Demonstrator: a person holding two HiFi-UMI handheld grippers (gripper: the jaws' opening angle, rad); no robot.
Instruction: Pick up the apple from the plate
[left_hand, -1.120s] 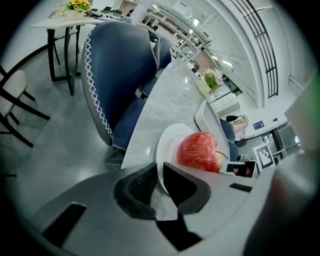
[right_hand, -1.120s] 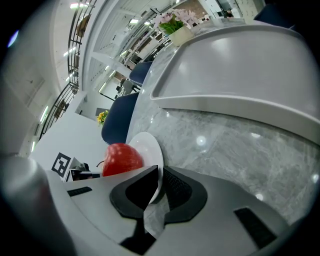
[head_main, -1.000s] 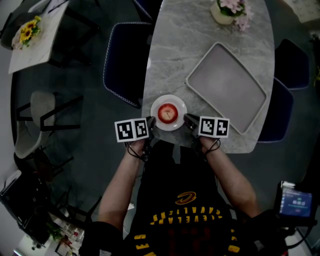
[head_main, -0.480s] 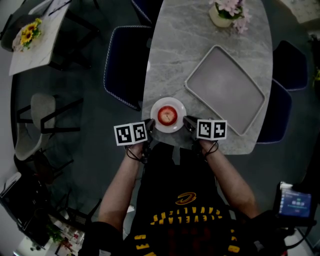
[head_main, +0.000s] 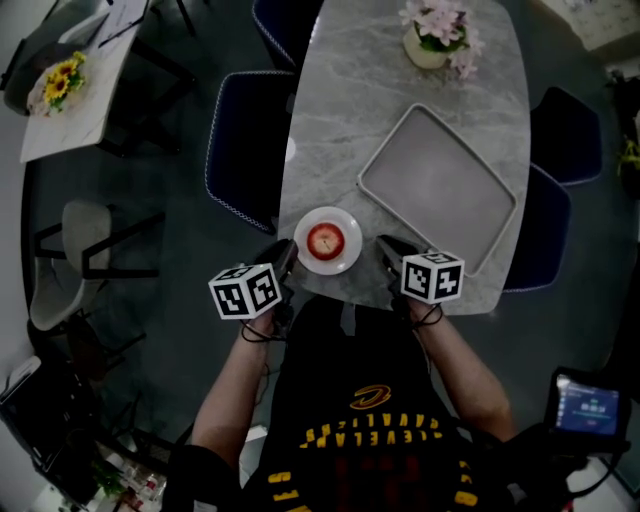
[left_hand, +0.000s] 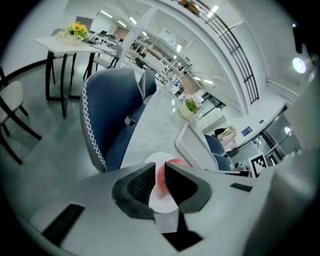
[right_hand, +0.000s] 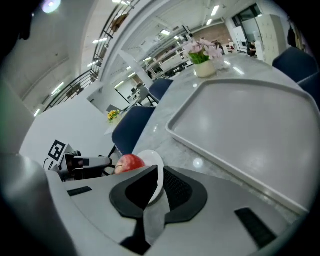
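A red apple (head_main: 325, 240) sits on a small white plate (head_main: 347, 258) near the front edge of the marble table (head_main: 350, 110). My left gripper (head_main: 284, 256) is just left of the plate and my right gripper (head_main: 388, 247) just right of it, both apart from it. In the left gripper view the left gripper (left_hand: 160, 172) is shut, with the apple (left_hand: 176, 163) and plate (left_hand: 150, 159) showing past its tips. In the right gripper view the right gripper (right_hand: 159, 175) is shut, with the apple (right_hand: 130, 162) to the left of its tips on the plate (right_hand: 152, 159).
A large grey tray (head_main: 437, 188) lies right of the plate, and a pot of pink flowers (head_main: 432, 35) stands at the far end. Blue chairs stand at the left (head_main: 243, 140) and right (head_main: 565, 135) of the table. The tray (right_hand: 250, 130) fills the right gripper view's right side.
Both grippers have drawn back a little from the plate toward the person, and their marker cubes have tilted. The apple and plate have not moved on the table.
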